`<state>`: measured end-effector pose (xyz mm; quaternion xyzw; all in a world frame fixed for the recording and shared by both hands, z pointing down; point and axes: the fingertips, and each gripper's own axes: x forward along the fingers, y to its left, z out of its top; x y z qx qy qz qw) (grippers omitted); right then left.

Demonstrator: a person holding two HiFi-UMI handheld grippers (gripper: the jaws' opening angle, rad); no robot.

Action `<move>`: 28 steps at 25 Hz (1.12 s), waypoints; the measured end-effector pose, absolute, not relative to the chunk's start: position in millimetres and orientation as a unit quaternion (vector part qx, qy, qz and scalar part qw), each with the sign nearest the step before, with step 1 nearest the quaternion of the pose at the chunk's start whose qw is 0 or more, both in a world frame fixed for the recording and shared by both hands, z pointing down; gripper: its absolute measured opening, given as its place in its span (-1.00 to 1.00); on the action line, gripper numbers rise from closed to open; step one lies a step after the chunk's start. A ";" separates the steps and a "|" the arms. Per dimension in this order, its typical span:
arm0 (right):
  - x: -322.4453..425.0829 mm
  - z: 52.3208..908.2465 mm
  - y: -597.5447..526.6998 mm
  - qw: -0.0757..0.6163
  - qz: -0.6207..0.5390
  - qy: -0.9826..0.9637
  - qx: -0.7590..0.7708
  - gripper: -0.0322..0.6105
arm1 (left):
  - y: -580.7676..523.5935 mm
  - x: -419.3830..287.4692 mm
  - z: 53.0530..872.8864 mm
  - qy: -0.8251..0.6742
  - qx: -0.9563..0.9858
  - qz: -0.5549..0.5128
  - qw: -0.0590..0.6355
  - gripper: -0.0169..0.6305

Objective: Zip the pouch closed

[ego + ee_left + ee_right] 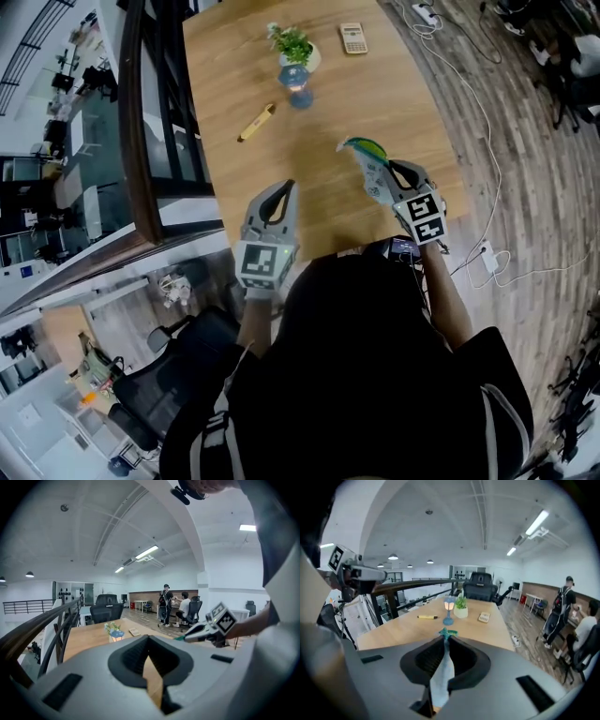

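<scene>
At centre right of the head view, the right gripper (387, 178) pinches the pale pouch (367, 156) between its jaws. The left gripper (279, 194), just left of it, is fully closed and empty.

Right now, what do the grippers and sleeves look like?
The left gripper and right gripper are grey moulded shells with black ribbed pads inside. Each carries a white cube of black square markers. The person wears a black top; forearms are bare.

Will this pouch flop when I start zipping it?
Probably soft but not limp: the pouch, pinched flat in the right gripper, juts past the jaws without drooping. Likely light, as one pinch holds it clear of the table.
</scene>
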<state>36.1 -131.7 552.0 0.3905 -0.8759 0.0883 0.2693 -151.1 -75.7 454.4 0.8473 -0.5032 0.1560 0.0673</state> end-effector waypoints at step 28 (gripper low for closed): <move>31.4 326.7 -47.1 0.013 -0.042 -0.942 0.332 -0.76 | -57.3 -97.0 466.0 -0.362 0.912 -0.013 0.193 -0.93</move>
